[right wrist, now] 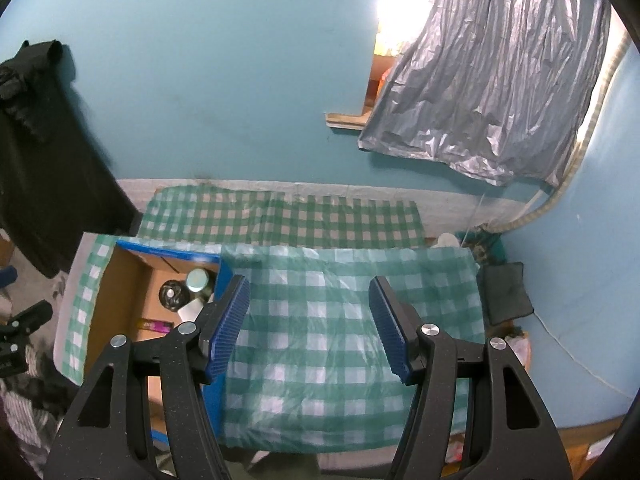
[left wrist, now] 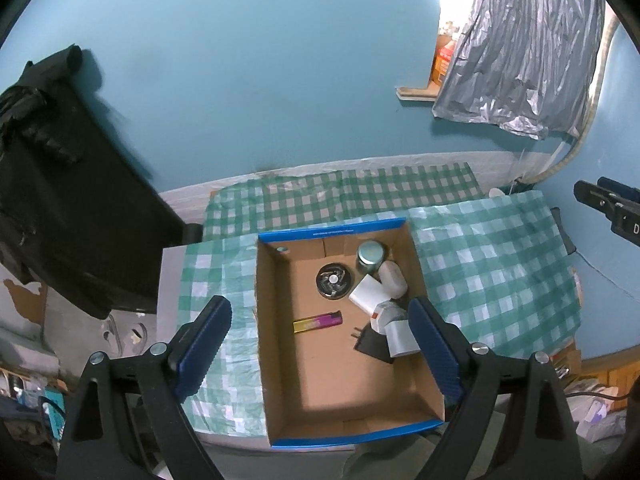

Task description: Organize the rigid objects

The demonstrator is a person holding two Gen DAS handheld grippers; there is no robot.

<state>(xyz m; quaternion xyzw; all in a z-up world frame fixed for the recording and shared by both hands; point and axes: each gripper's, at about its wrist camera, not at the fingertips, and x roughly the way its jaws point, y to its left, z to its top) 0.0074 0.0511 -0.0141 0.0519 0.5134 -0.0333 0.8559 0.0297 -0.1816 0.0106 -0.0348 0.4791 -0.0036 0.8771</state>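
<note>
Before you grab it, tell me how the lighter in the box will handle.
The lighter looks rigid, small and probably light. It lies flat on bare cardboard, so it may slide when nudged. Its glossy, slim body could slip between the left gripper pads.

A teal wall (left wrist: 248, 80) is filling the space beyond the jaws. A crinkled silver sheet (right wrist: 492, 92) is hanging over a bright window (right wrist: 386, 20) up right. Dark cloth (left wrist: 60, 184) is draping at left; a checked cloth (right wrist: 348, 320) is covering the counter below.
</note>
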